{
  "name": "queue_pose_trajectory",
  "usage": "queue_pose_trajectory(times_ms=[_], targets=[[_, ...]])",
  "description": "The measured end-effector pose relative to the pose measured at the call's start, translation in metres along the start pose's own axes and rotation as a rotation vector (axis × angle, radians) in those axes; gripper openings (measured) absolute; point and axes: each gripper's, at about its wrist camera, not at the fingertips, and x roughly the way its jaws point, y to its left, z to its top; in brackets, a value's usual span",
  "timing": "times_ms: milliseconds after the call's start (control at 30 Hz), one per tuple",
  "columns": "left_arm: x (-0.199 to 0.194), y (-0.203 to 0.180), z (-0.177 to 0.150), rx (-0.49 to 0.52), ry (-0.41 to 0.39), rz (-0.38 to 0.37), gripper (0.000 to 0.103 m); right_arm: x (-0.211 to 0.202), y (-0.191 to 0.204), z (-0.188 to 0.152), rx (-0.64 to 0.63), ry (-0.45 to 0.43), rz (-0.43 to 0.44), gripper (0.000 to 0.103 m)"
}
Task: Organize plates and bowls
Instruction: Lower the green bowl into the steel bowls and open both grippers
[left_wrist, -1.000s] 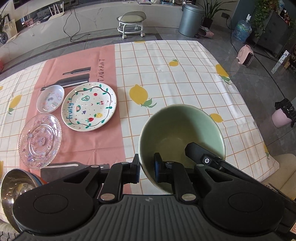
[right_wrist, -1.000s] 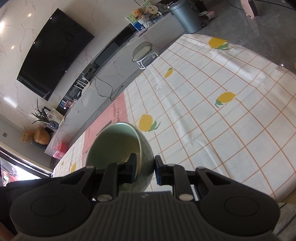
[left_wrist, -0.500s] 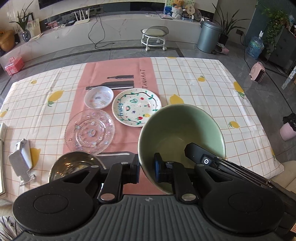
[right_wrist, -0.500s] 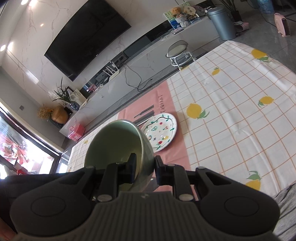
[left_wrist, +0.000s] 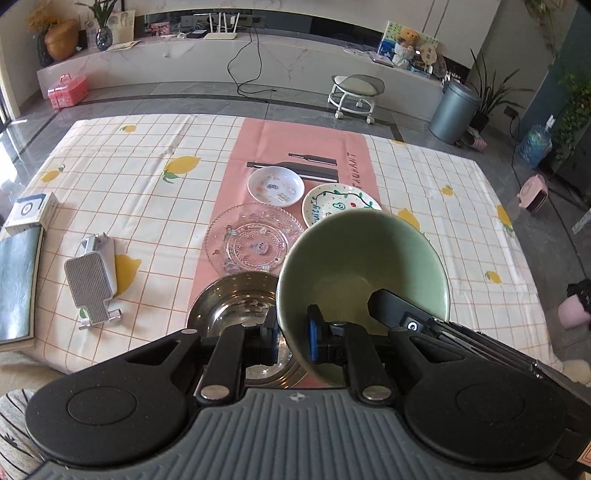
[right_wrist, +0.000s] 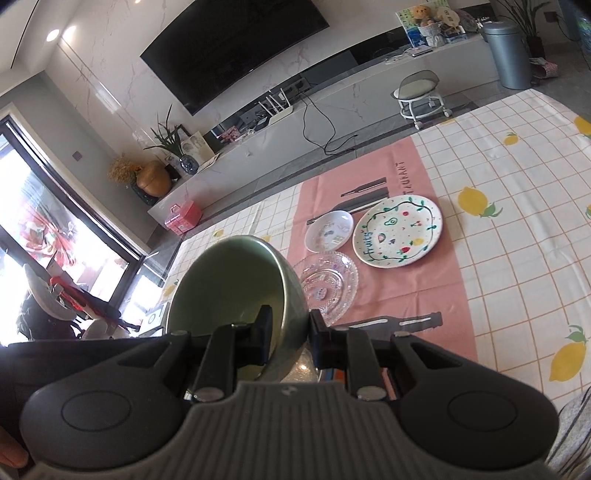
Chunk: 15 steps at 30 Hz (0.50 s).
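Note:
A green bowl (left_wrist: 364, 258) is held in the air, tilted, by both grippers. My left gripper (left_wrist: 293, 338) is shut on its near rim. My right gripper (right_wrist: 290, 334) is shut on its opposite rim; the bowl also shows in the right wrist view (right_wrist: 236, 284). Below it on the pink runner stands a steel bowl (left_wrist: 232, 299). Beyond lie a clear glass plate (left_wrist: 251, 243), a small white dish (left_wrist: 276, 185) and a white fruit-pattern plate (left_wrist: 334, 206), partly hidden by the green bowl. The fruit plate (right_wrist: 399, 230), the small dish (right_wrist: 328, 230) and the glass plate (right_wrist: 328, 284) also show in the right wrist view.
A silver phone stand (left_wrist: 92, 284) lies on the lemon tablecloth (left_wrist: 140, 199) at the left. A white box (left_wrist: 31, 212) and a dark tablet (left_wrist: 16, 280) sit at the left edge. The table's near edge is just below the steel bowl.
Both grippers have carried the green bowl to the left, from over the right part of the table to just above the steel bowl. The plates on the table have not moved.

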Motion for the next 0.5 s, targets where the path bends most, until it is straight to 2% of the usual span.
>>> queue_pose_trajectory(times_ms=[67,267,400,500], targets=[[-0.001,0.012,-0.003,-0.018,-0.016,-0.027,0.016,0.002,0.009,-0.001,-0.029,-0.006,0.001,0.019],[0.005,0.036,-0.017,-0.032,-0.074,-0.044,0.016,0.021,0.025,-0.005,-0.08,0.021,-0.009,0.019],[0.023,0.057,-0.027,-0.123,-0.071,-0.064,0.016,0.038,0.034,-0.011,-0.125,0.047,-0.041,0.019],[0.036,0.064,-0.031,-0.135,-0.067,-0.042,0.016,0.057,0.033,-0.017,-0.138,0.079,-0.059,0.019]])
